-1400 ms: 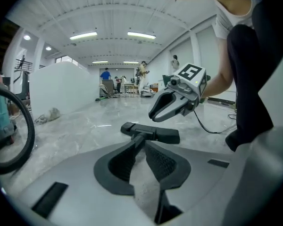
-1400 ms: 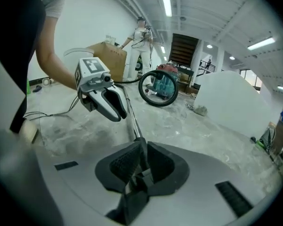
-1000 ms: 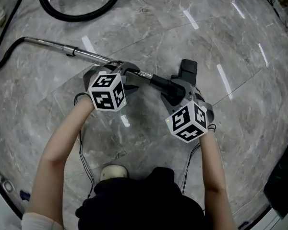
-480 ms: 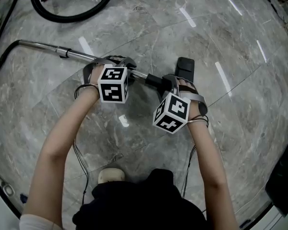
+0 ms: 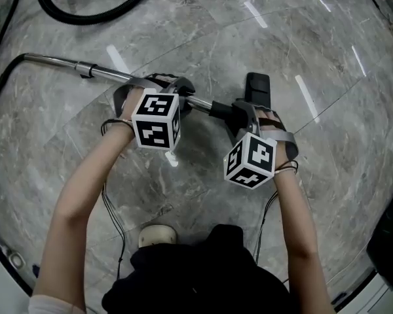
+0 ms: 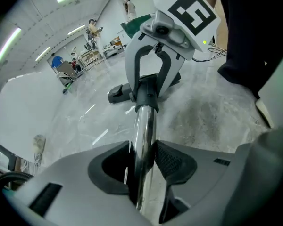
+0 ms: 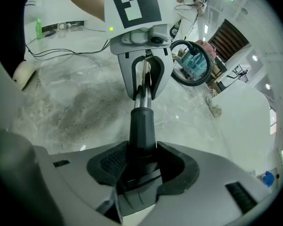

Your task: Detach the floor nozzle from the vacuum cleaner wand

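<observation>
The chrome wand (image 5: 108, 72) lies on the floor from the upper left and ends in a black neck (image 5: 224, 112) joined to the black floor nozzle (image 5: 257, 87). My left gripper (image 5: 177, 91) straddles the wand; its jaws have just been closing and both pads now press on the chrome tube (image 6: 144, 135). My right gripper (image 5: 247, 118) is shut on the black neck (image 7: 141, 126), just beside the nozzle. In each gripper view the other gripper stands further along the tube, facing it: the right gripper (image 6: 148, 86) and the left gripper (image 7: 144, 86).
A black hose (image 5: 98, 15) loops on the grey marble floor at the top left and runs to the wand's far end. The vacuum body (image 7: 195, 62) stands beyond it. A shoe (image 5: 156, 235) is near the bottom. People and desks are far off.
Both hands have sunk a little onto the tube. The right gripper's marker cube has rolled, and the left gripper has drawn in round the wand.
</observation>
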`<state>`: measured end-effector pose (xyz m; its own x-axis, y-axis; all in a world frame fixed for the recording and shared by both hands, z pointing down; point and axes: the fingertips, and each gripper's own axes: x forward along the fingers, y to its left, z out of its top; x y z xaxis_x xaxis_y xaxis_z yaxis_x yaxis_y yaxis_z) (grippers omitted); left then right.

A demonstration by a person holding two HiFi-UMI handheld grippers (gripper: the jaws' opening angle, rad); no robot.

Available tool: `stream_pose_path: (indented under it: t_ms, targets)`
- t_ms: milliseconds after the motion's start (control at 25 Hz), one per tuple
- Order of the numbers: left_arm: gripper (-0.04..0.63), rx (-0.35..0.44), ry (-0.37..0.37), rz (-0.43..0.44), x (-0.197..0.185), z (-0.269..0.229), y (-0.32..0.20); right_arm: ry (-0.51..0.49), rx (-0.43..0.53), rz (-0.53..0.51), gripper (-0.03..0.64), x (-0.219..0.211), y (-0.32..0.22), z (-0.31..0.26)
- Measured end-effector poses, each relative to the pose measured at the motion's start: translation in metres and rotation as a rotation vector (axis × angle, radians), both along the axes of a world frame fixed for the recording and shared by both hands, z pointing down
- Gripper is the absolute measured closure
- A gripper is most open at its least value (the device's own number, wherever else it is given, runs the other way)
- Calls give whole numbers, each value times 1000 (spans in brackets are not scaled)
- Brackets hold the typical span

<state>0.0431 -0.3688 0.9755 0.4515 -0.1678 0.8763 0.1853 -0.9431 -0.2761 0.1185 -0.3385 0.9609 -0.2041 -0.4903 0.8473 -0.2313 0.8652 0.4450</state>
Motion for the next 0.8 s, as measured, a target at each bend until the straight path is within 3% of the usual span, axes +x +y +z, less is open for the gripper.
stream_pose_path:
  t_ms: [240, 560, 800]
  targets:
    - [425, -14, 13, 32, 10, -9, 33, -60, -20, 30, 430, 9, 34, -8]
    - [428, -13, 63, 68, 21, -16, 45, -63, -12, 115, 433, 28, 50, -17]
    - [428, -30, 24, 21, -6, -17, 29, 82, 49, 328, 439, 131, 43, -34]
